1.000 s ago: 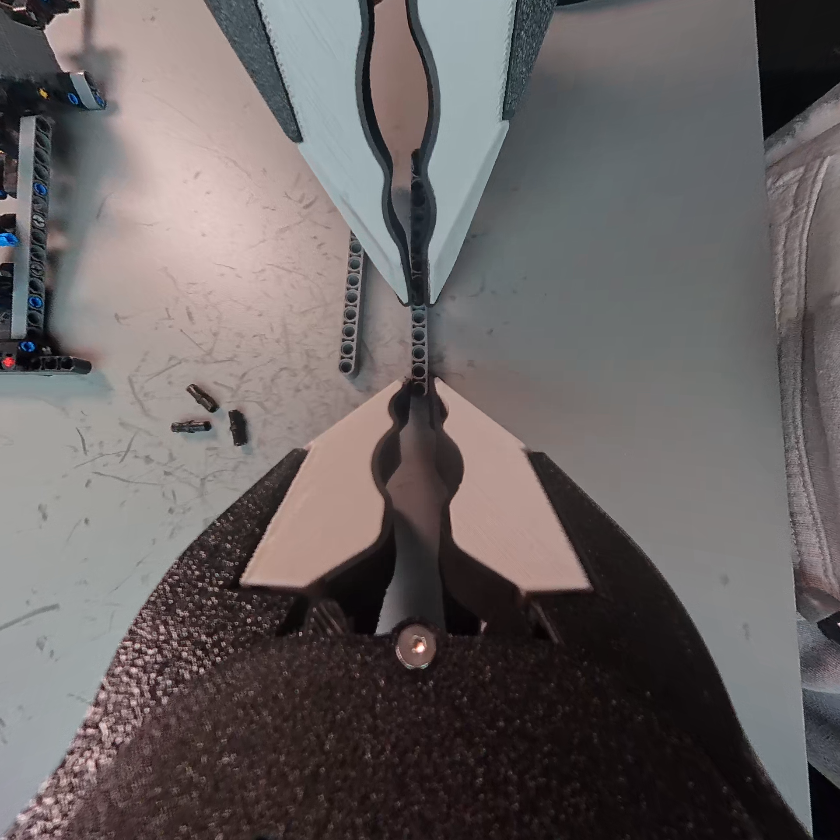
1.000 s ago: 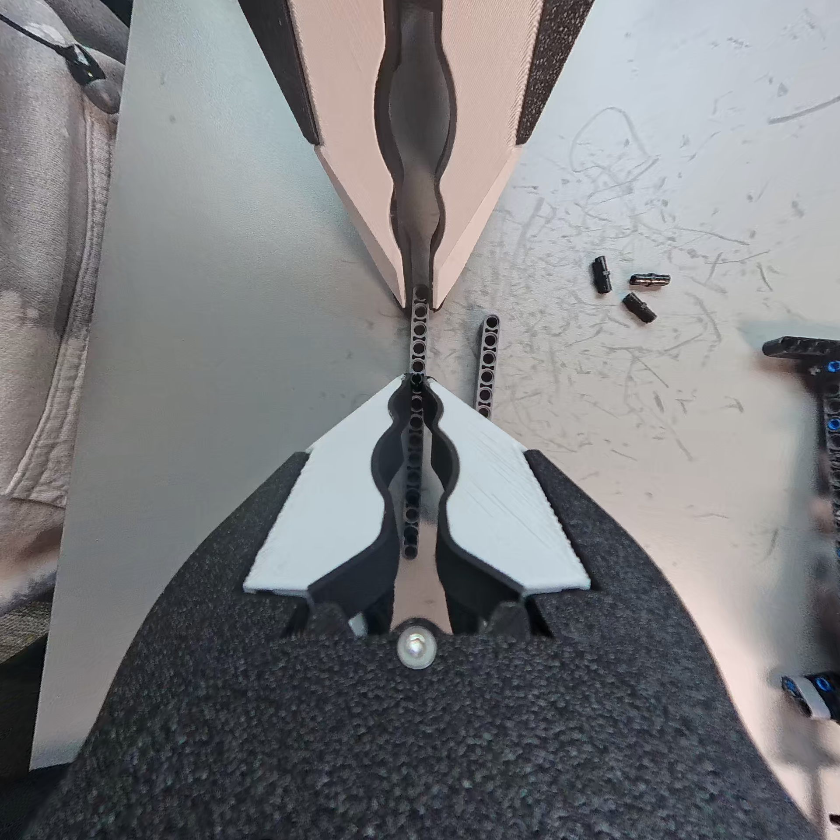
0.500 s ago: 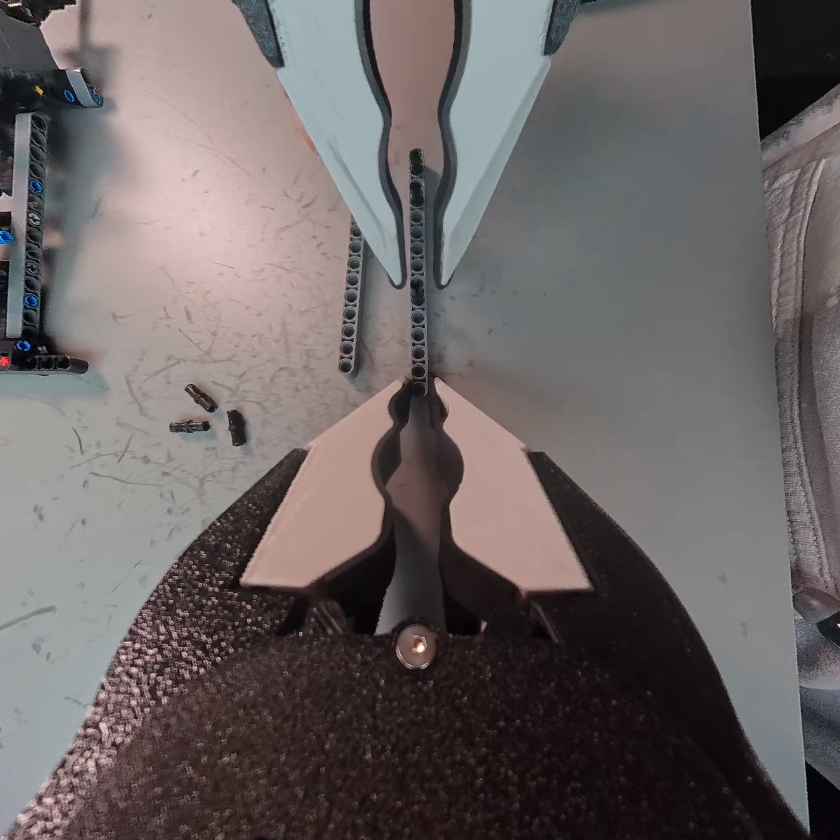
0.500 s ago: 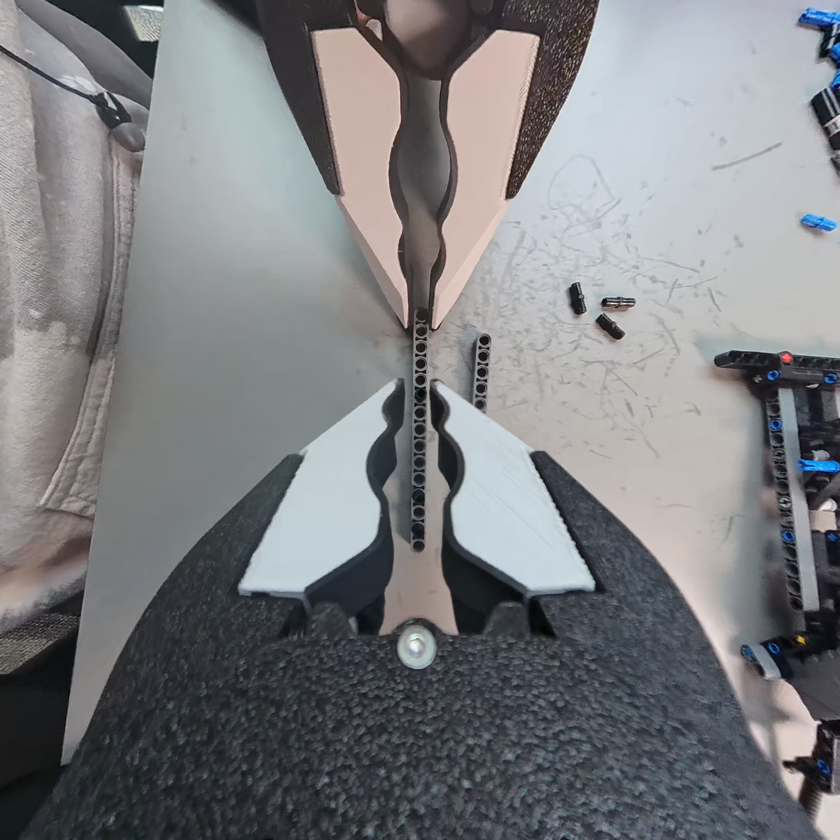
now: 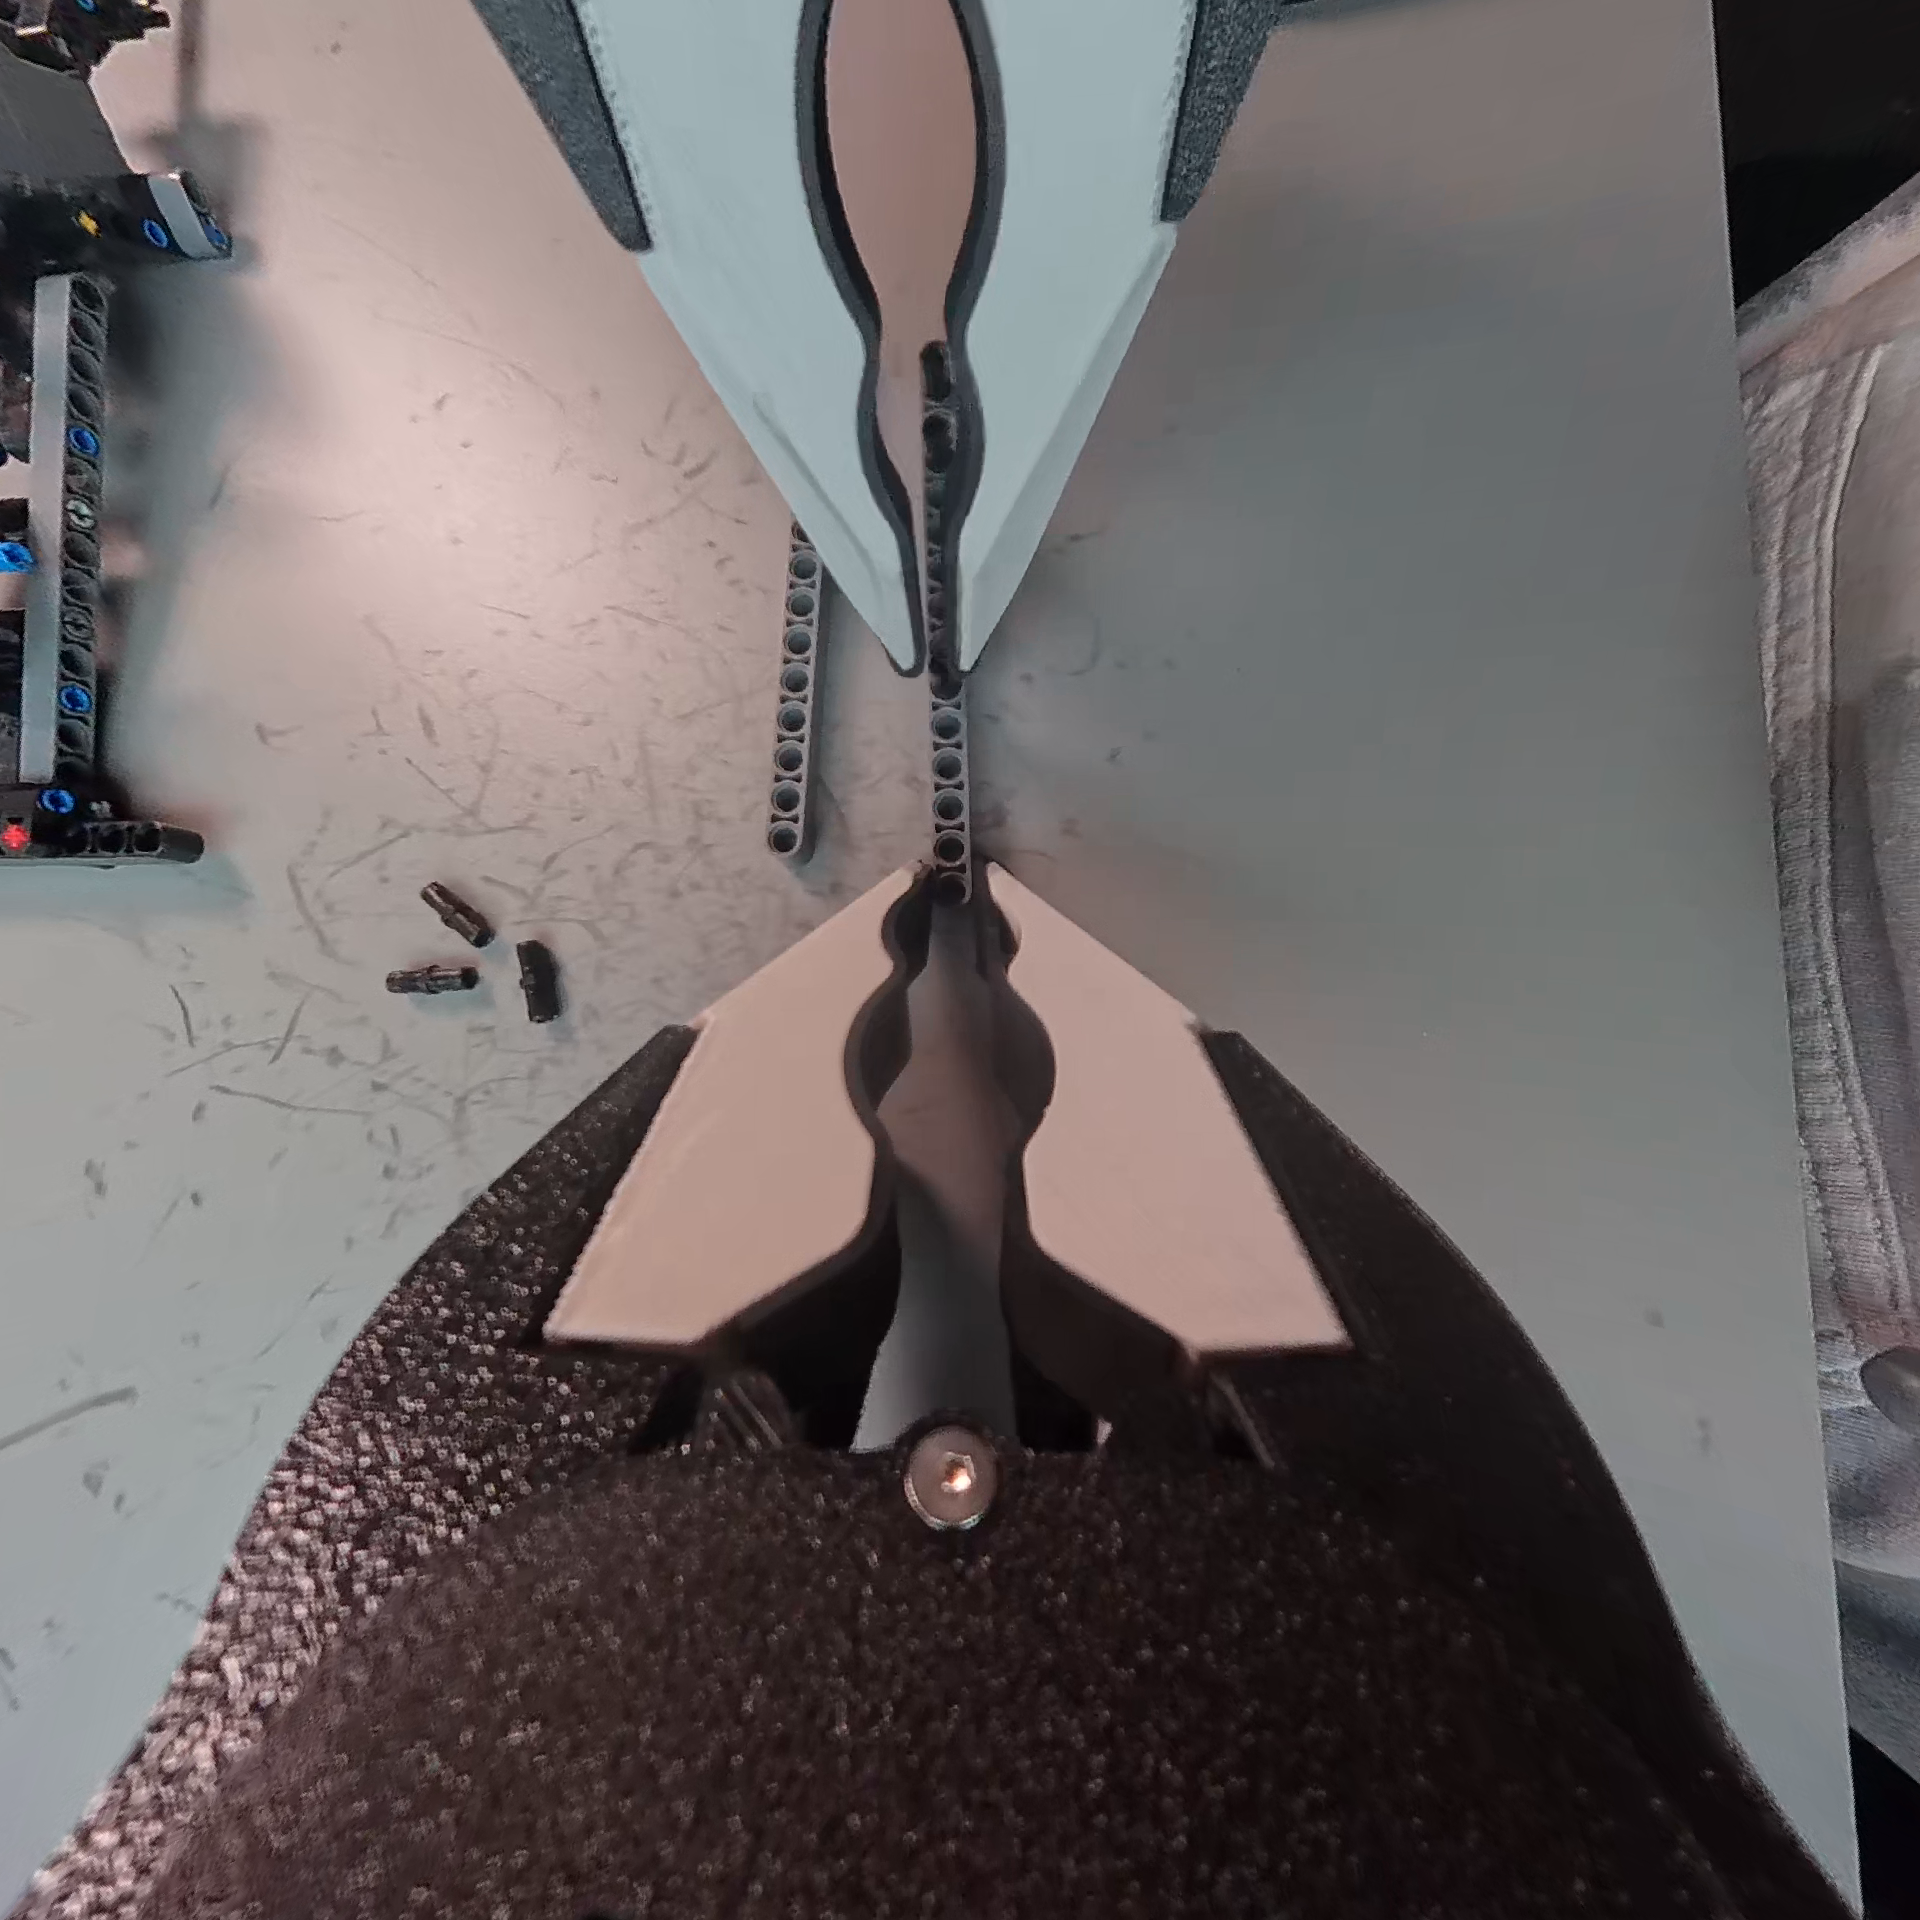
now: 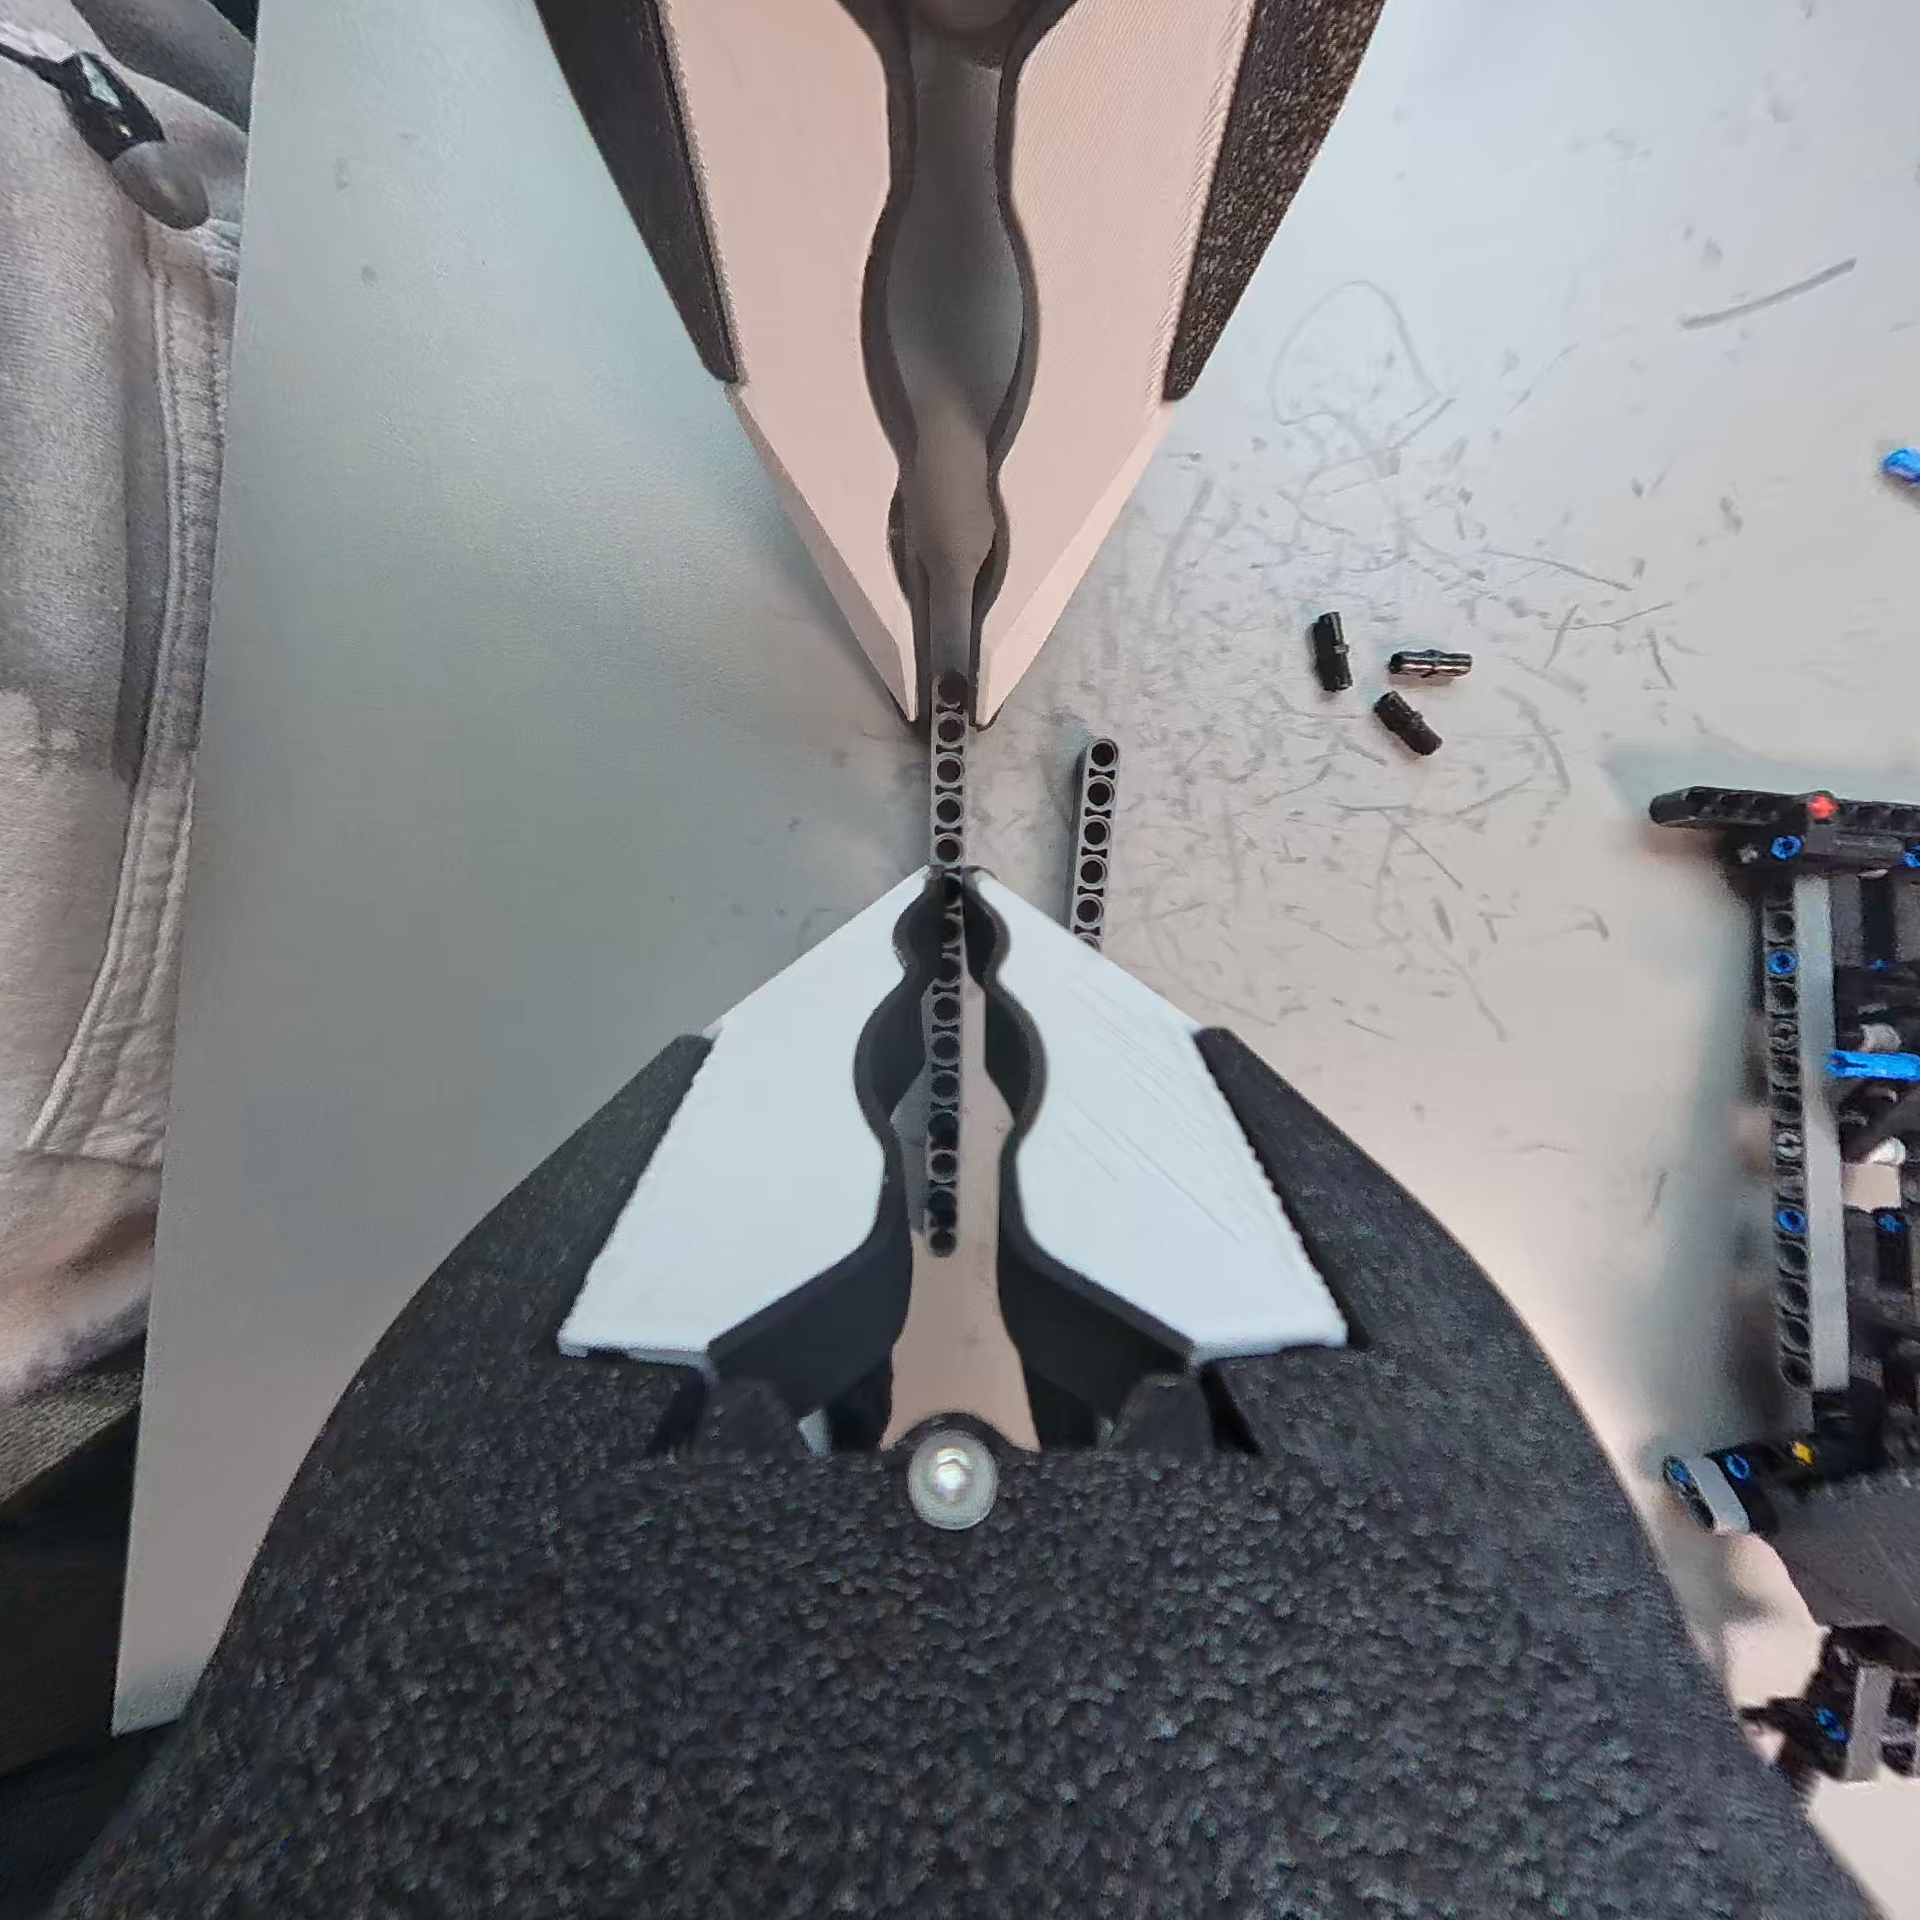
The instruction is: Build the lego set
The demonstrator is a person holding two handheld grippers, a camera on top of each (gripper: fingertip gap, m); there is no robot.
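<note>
Two grippers meet tip to tip over a scratched grey table (image 5: pixel 1403 727), sharing one long grey beam (image 5: pixel 949 769). The left gripper (image 5: pixel 951 883), with pinkish fingers, pinches one end of the beam at its very tips; the right gripper (image 6: pixel 948 878), white-fingered, is clamped on the other end — much of the beam runs back between its fingers. A second beam (image 5: pixel 795 696) lies flat just beside them. Three black pins (image 5: pixel 478 951) sit loose nearby, and the half-built model (image 6: pixel 1808 1101) rests well apart, at the table's side.
</note>
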